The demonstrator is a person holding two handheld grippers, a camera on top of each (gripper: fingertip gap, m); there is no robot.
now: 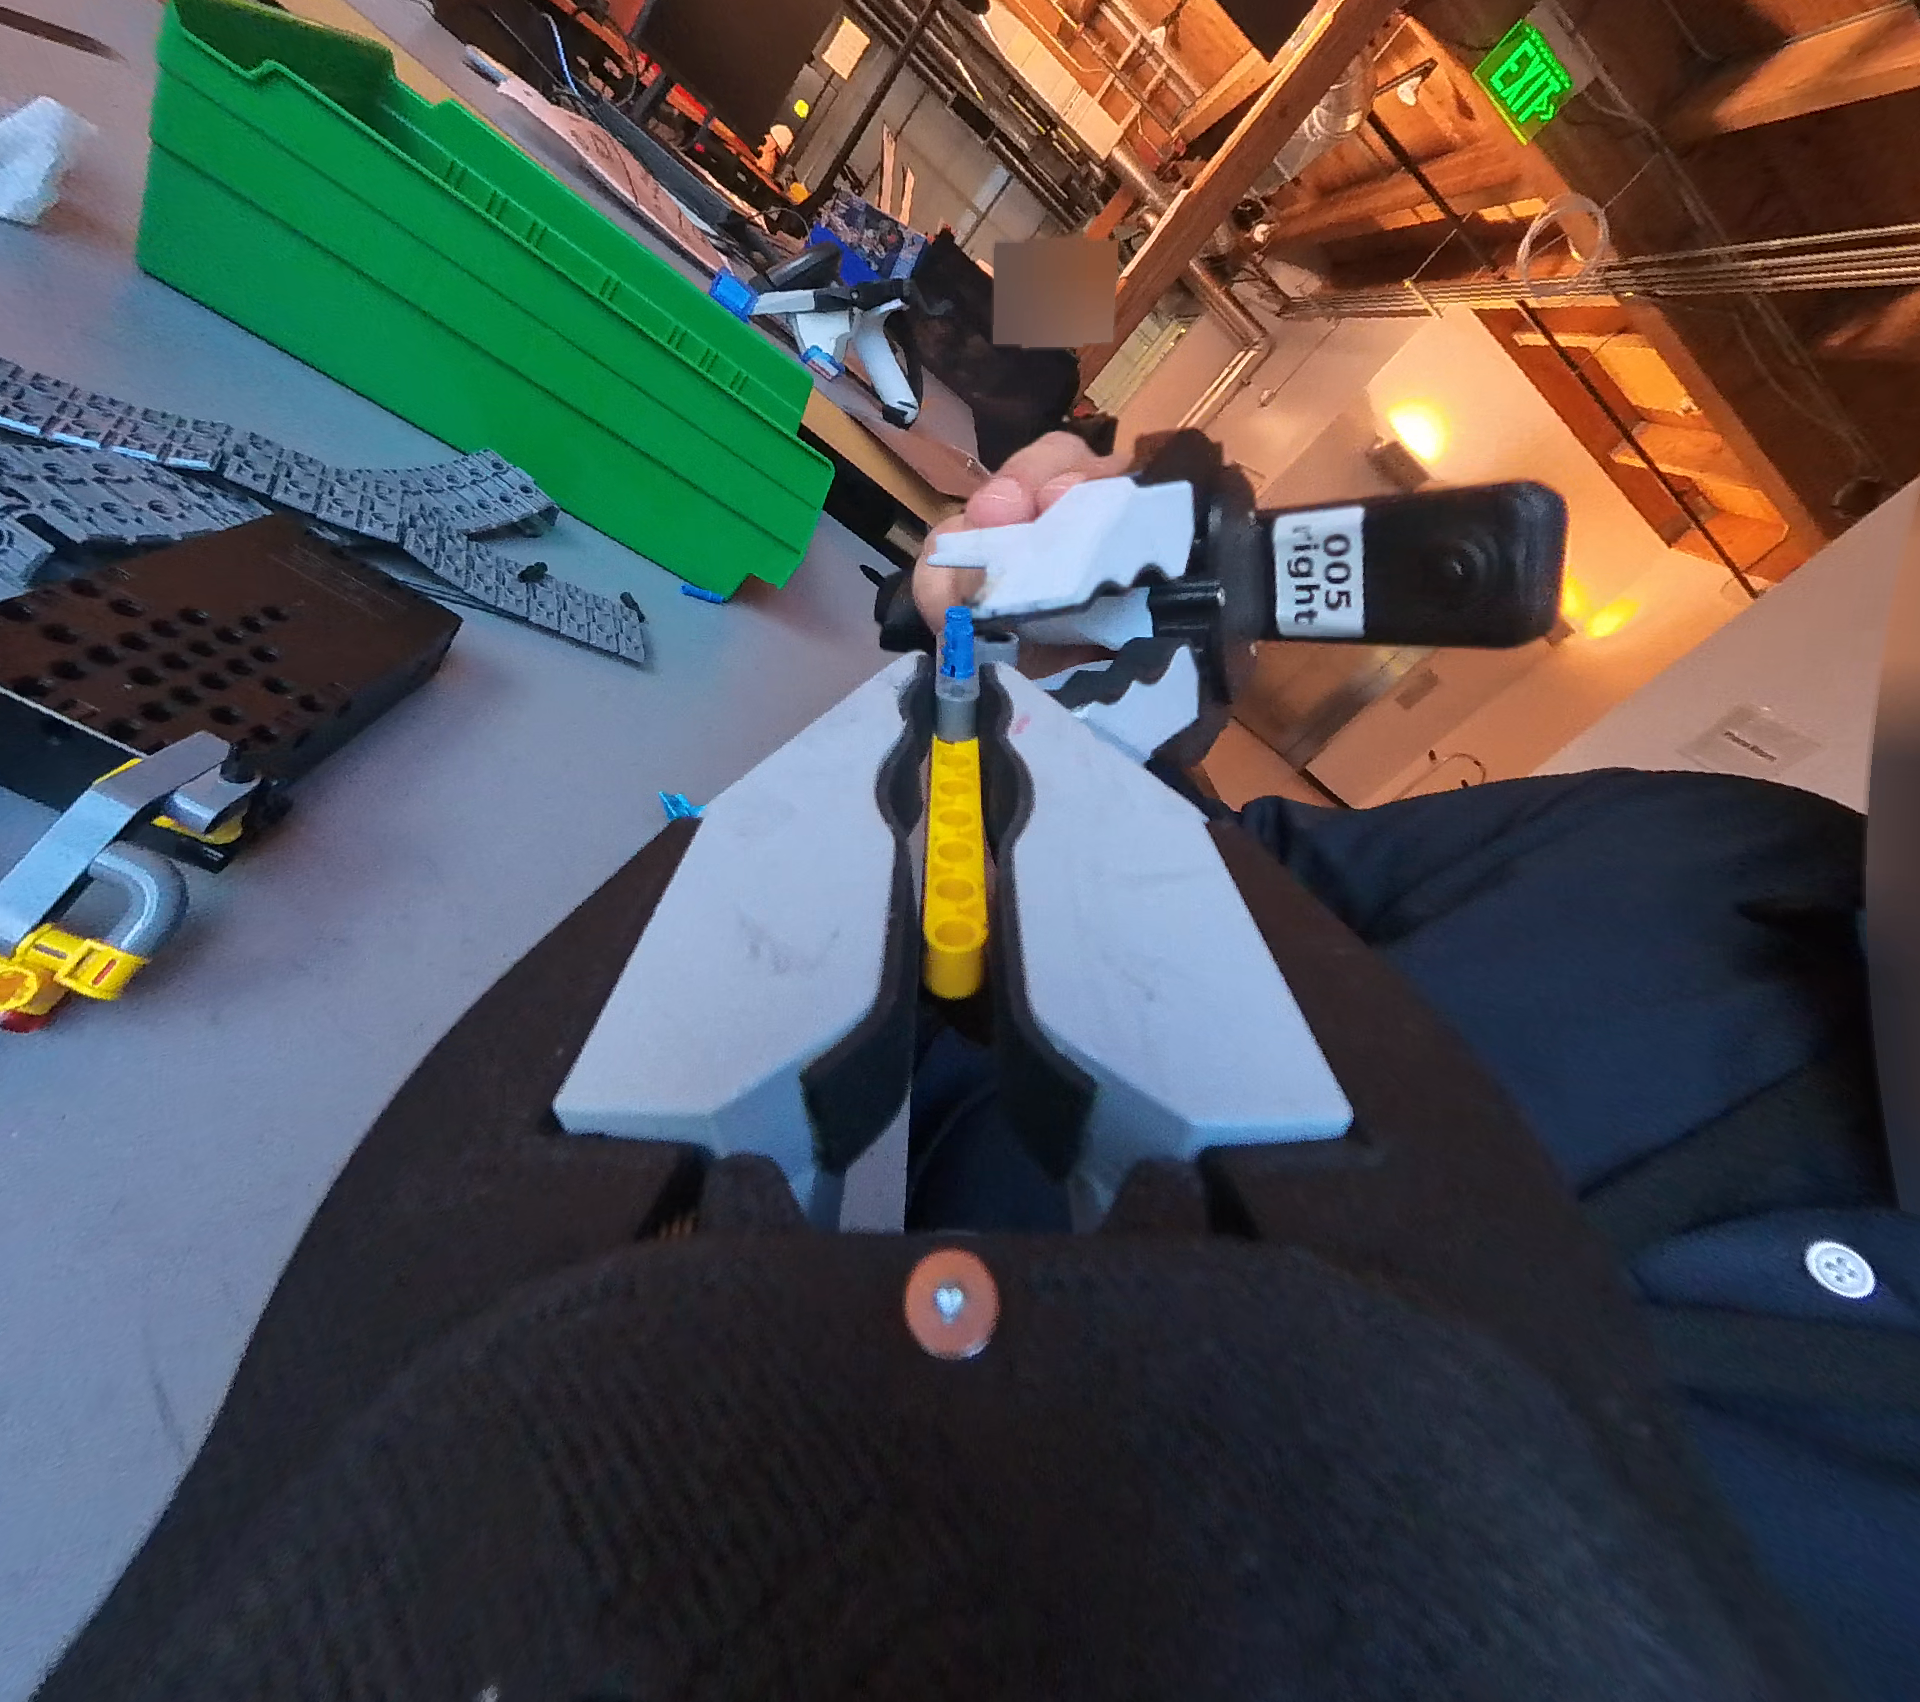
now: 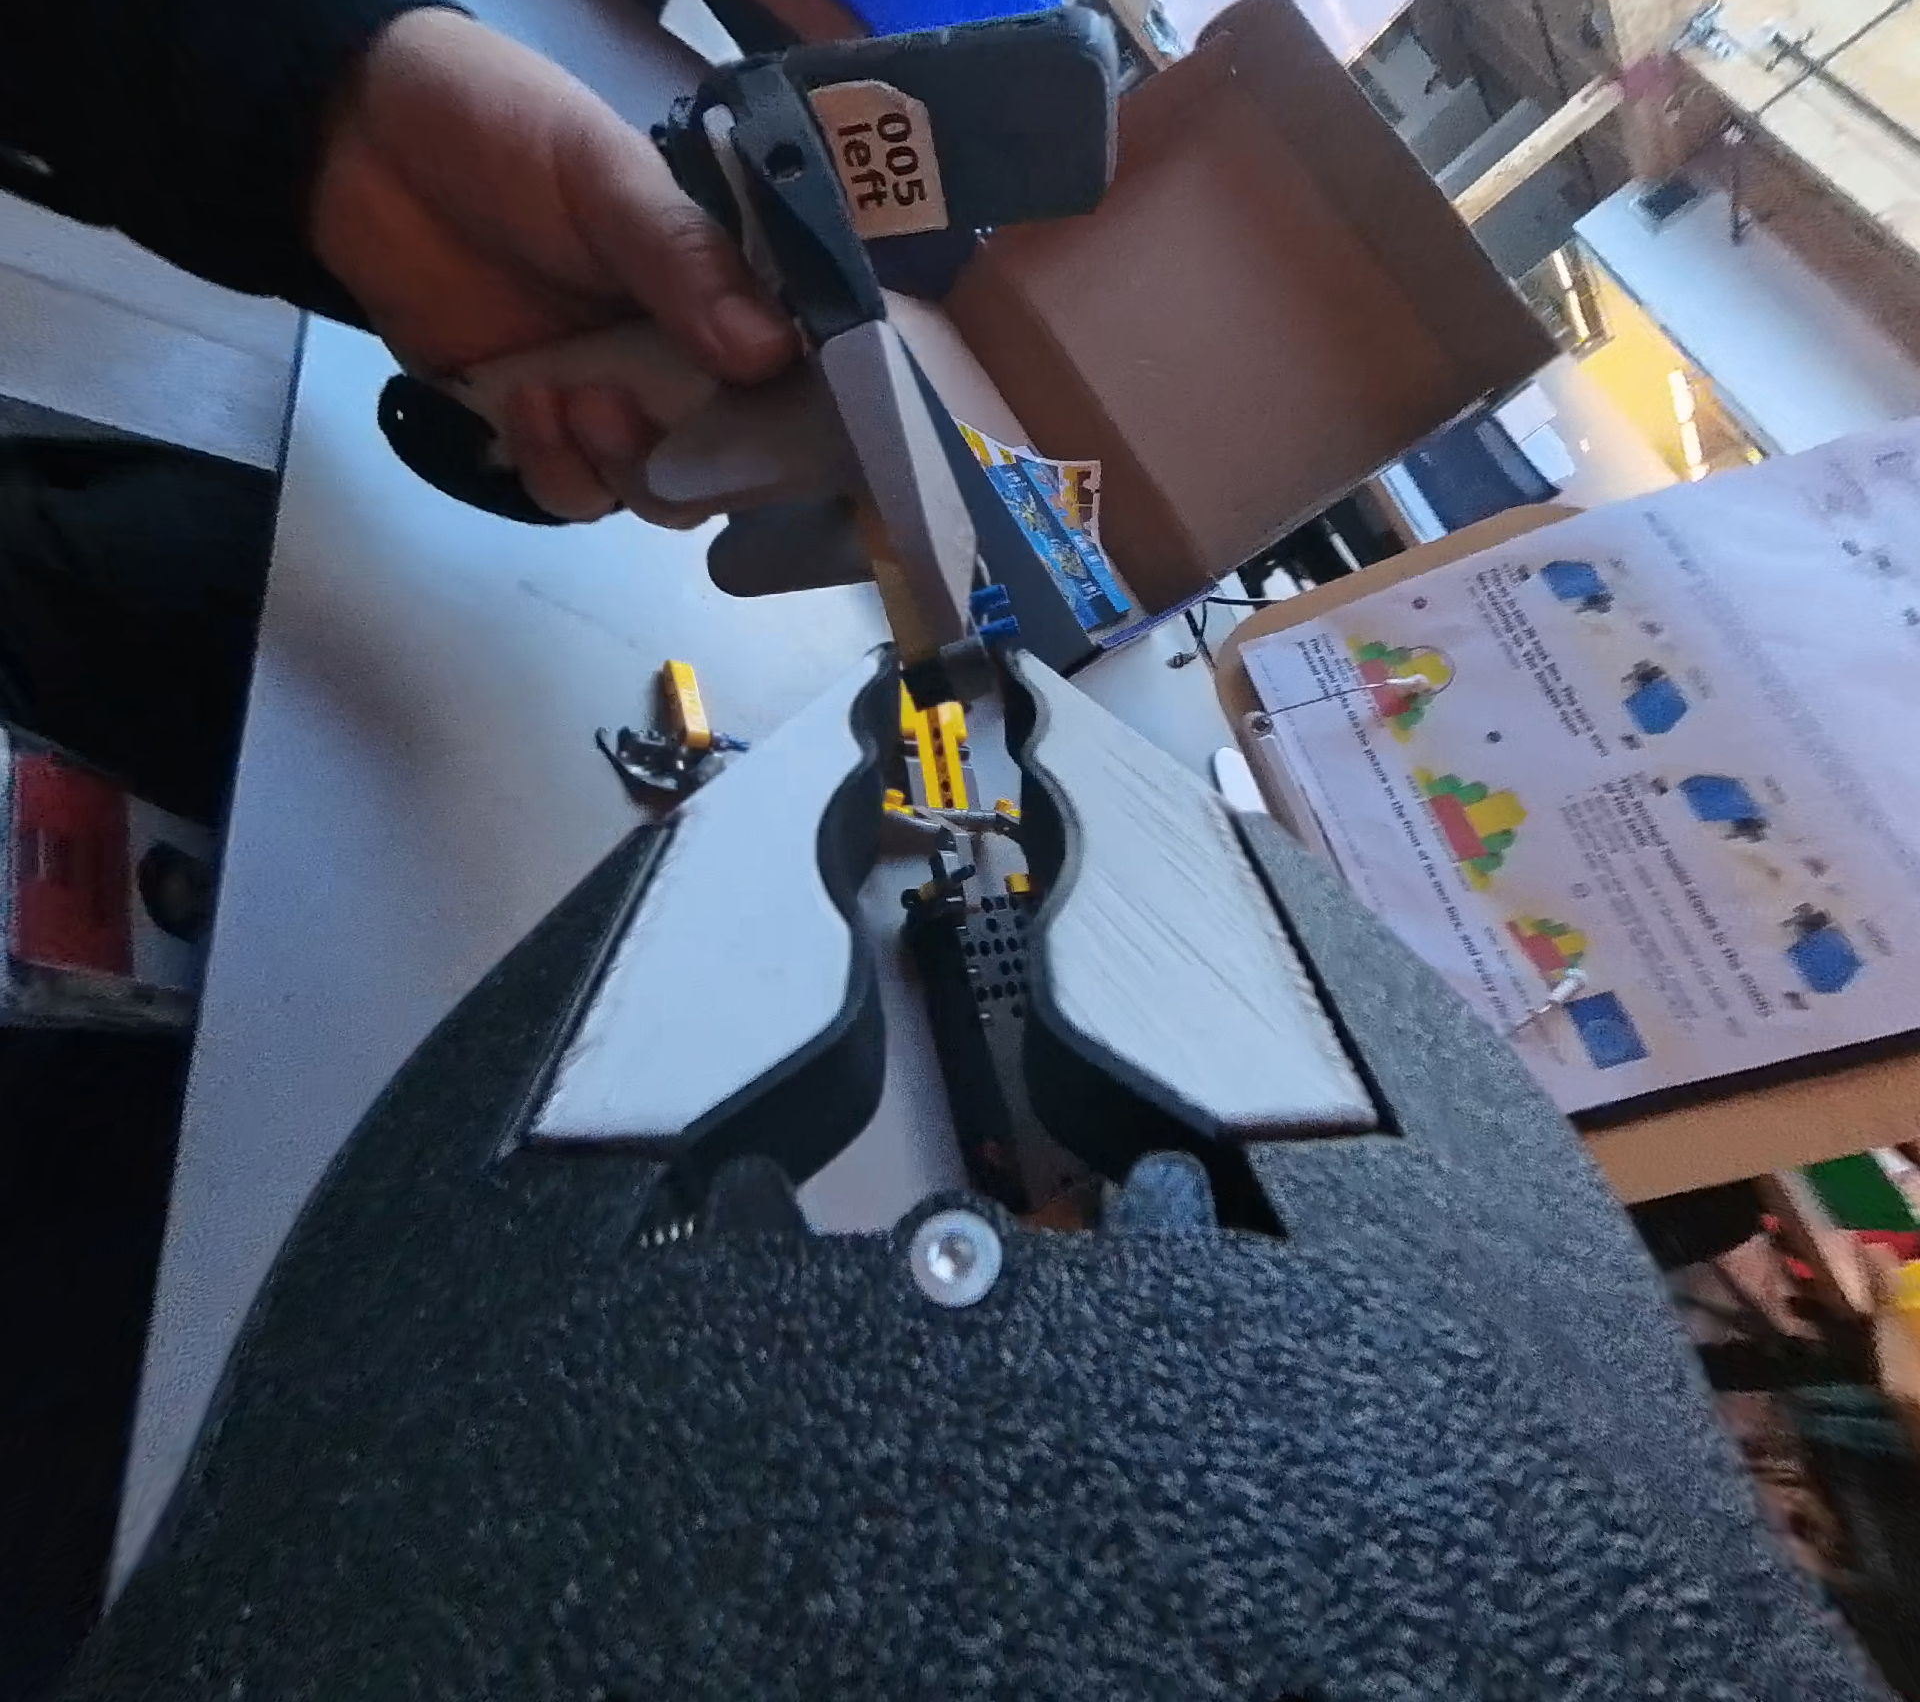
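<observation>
A workshop with timber beams and dark monitors lies behind a grey table (image 1: 436, 873). On the table's far left stands a long green bin (image 1: 468, 281); nearer lie grey studded plates (image 1: 312, 489), a black perforated plate (image 1: 208, 644) and a grey and yellow brick assembly (image 1: 94, 873).

The left gripper (image 1: 956, 696) is clamped on a yellow holed beam (image 1: 954, 863), which runs lengthwise between its two fingers (image 1: 769, 904). A short grey connector (image 1: 954, 702) sits at the beam's far end, at the fingertips, with a blue pin (image 1: 956, 642) sticking out beyond it.

The right gripper (image 2: 940, 676), held in a person's hand (image 1: 997, 509), comes in from the right in the left wrist view, with its tips just beside the blue pin. Its own view shows a narrow gap between its tips, and the left gripper's tip with the grey connector sits at that gap; whether the fingers actually press on the piece I cannot tell.

In the right wrist view a hand (image 2: 540, 281) grips the left gripper's handle. Beyond stand a brown cardboard box (image 2: 1247, 322) and, at right, a clipboard with a printed sheet (image 2: 1662, 769). A loose yellow brick (image 2: 684, 702) lies on the table at left.
</observation>
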